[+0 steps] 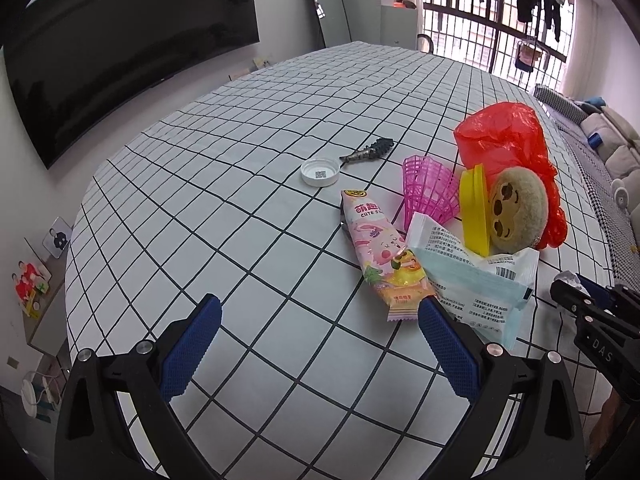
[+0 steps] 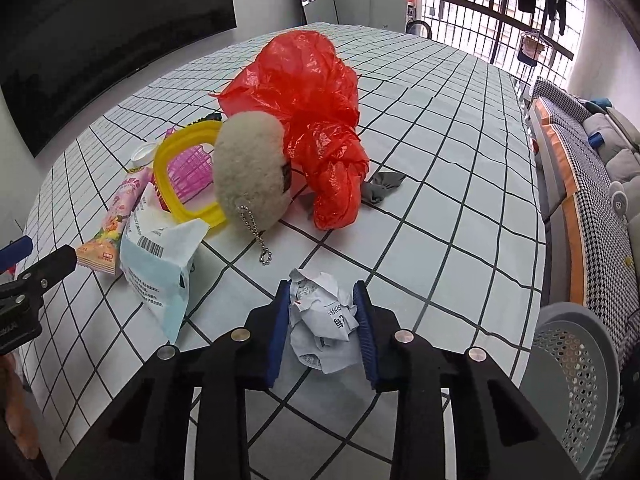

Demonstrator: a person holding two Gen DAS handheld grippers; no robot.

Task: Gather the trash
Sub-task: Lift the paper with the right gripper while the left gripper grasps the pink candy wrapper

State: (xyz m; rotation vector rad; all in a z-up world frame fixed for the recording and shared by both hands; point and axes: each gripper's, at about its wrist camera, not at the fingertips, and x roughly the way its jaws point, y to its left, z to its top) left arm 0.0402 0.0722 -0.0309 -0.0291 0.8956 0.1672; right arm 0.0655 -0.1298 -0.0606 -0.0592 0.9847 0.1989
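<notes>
Left wrist view: the left hand-held gripper (image 1: 320, 320) hovers low over the counter (image 1: 240, 128), its 2 blue-padded fingers (image 1: 192, 348) spread wide with nothing between them. The right finger's tip sits just beside the near end of a pink snack wrapper (image 1: 380, 252), whose long axis runs away from the camera, tilting slightly left. A pale blue mask packet (image 1: 472, 284) overlaps the wrapper's right side. Beyond them stand a pink mesh basket (image 1: 428, 188), a yellow frame (image 1: 474, 210) on edge, a plush toy (image 1: 516, 208) facing the camera and a red plastic bag (image 1: 508, 136). A white bottle cap (image 1: 320, 172) lies open side up, with a dark fish-shaped piece (image 1: 370, 150) just behind it. At the right edge, part of the right hand-held gripper (image 1: 592, 304) shows.

Right wrist view: the right hand-held gripper (image 2: 322, 320) is clenched on a crumpled paper ball (image 2: 324, 320), pinched between both pads just above the counter. This view alone shows the plush toy's ball chain (image 2: 256, 236), a grey scrap (image 2: 384, 186) beside the red bag, and a grey perforated bin (image 2: 576, 380) off the counter's right edge. The toy's face is turned away here.
</notes>
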